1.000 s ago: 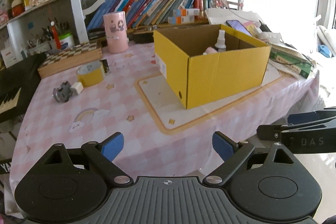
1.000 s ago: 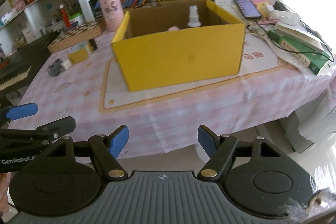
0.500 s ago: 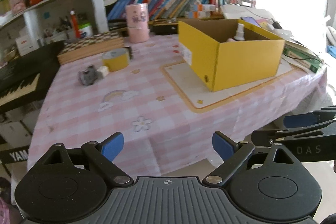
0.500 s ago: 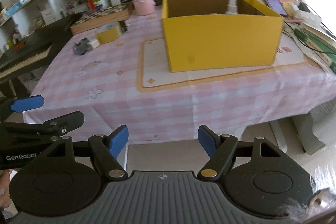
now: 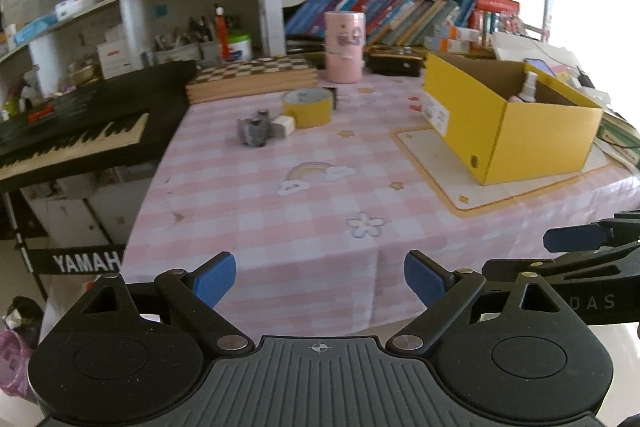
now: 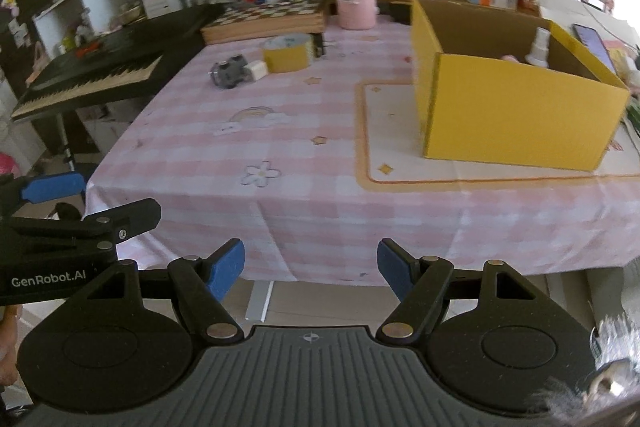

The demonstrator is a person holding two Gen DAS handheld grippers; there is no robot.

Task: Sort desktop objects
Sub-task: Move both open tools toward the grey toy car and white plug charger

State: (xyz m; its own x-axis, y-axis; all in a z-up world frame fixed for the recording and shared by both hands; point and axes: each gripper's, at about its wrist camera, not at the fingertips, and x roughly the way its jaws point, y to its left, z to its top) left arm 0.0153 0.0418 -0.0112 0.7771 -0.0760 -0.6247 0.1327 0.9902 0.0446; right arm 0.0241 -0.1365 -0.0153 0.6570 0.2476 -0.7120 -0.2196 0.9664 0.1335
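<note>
A yellow cardboard box (image 5: 532,143) (image 6: 512,115) stands open on the right of the pink checked table, holding a white spray bottle (image 5: 529,87) (image 6: 539,47) and a pink item. Far left on the table lie a yellow tape roll (image 5: 307,107) (image 6: 287,53), a small white block (image 5: 283,125) (image 6: 255,70) and a grey toy (image 5: 253,131) (image 6: 228,71). My left gripper (image 5: 319,279) hangs open before the table's near edge, nothing between its blue pads. My right gripper (image 6: 311,269) is also open and empty, off the near edge. Each gripper shows at the other view's side.
A pink canister (image 5: 344,47) and a checkered board box (image 5: 252,81) sit at the table's back. A black keyboard (image 5: 72,135) stands left of the table. Bookshelves line the wall; a phone (image 6: 592,43) and books lie right of the box.
Both grippers have swung left along the near edge of the table, so the yellow box has slid rightwards in both views and the keyboard has come into sight. Both stay open and empty.
</note>
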